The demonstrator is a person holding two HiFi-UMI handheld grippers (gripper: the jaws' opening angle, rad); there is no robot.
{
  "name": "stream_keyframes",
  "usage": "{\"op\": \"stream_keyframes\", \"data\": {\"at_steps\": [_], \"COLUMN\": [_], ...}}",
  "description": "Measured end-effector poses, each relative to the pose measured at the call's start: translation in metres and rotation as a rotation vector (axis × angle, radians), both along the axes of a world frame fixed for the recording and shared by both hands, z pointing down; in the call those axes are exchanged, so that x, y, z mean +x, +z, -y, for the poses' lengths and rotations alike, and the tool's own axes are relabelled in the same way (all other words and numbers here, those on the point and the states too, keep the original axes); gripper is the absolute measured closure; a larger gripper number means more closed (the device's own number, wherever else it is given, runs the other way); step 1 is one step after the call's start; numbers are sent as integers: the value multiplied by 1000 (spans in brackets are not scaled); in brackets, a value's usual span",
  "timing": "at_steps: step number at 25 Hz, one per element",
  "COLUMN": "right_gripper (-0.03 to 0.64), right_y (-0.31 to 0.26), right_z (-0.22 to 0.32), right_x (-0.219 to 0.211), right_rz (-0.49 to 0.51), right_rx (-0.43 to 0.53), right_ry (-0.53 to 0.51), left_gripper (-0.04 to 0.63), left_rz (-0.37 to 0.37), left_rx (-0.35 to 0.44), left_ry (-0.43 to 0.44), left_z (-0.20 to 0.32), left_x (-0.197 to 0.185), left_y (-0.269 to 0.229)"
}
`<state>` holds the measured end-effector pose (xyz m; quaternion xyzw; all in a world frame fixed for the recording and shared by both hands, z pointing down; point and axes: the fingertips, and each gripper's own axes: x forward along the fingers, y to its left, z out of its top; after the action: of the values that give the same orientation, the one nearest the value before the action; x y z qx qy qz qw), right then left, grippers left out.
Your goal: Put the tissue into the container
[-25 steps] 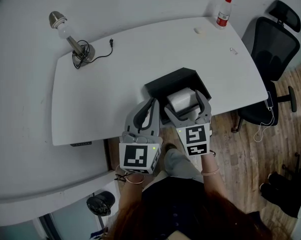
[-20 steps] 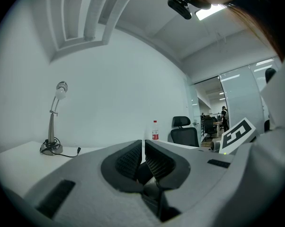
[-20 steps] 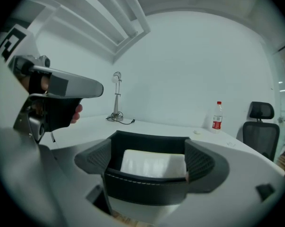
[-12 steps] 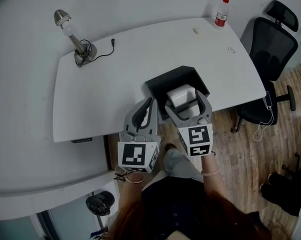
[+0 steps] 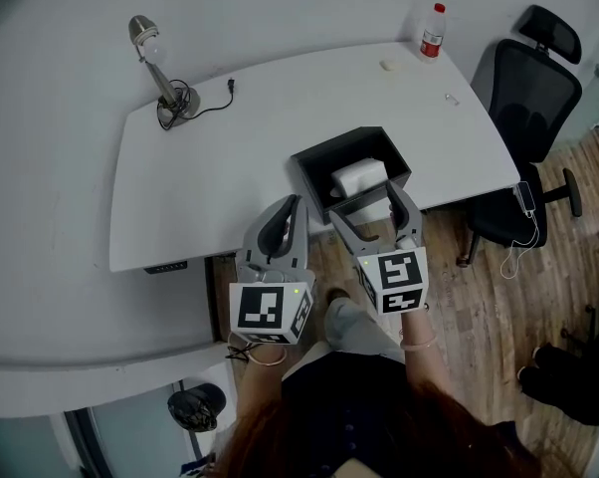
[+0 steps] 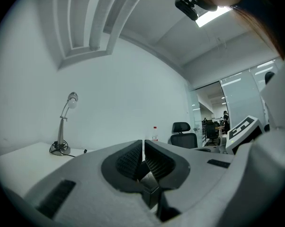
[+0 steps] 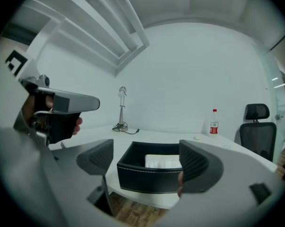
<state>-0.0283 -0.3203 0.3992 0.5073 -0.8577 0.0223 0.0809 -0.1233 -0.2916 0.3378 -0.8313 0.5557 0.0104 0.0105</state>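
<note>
1. The left hand-held gripper (image 6: 143, 148) is held off the near edge of the bench (image 5: 220, 167), left of the container. Its jaws are seen pressed together, with nothing between them.
2. The right hand-held gripper (image 5: 364, 205) is held just before the container's near wall. Its jaws are seen wide apart and empty, and the container is framed between them in the right gripper view.
3. The container (image 5: 309, 172), a black open-topped box, is set at the bench's near edge.
4. The tissue (image 5: 359, 177), white, is seen lying inside the container, toward its right side.
5. A desk lamp (image 5: 160, 78) with a loose cord is noted at the far left of the bench.
6. A red-labelled bottle (image 5: 433, 30) is noted upright at the far right corner. A black office chair (image 5: 528, 98) is seen on the floor beyond the right end.
</note>
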Motion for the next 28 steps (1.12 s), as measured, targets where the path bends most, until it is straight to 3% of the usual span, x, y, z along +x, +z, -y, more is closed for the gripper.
{"op": "stream_keyframes", "data": {"at_steps": [20,28], "right_gripper": [175,222], "right_y": [-26,-33], "right_z": [-106,-143], "right_x": [-7,-4], "right_rz": [-34,-57], "right_rx": [70,103], "right_ry": [-51,-44], "left_gripper": [558,560], "left_rz": [-40,-46], "left_rx": [43,46], "left_ry": [-31,-23], "left_z": [-105,-136], "left_x": [-3,2], "left_y": [-11,-9]}}
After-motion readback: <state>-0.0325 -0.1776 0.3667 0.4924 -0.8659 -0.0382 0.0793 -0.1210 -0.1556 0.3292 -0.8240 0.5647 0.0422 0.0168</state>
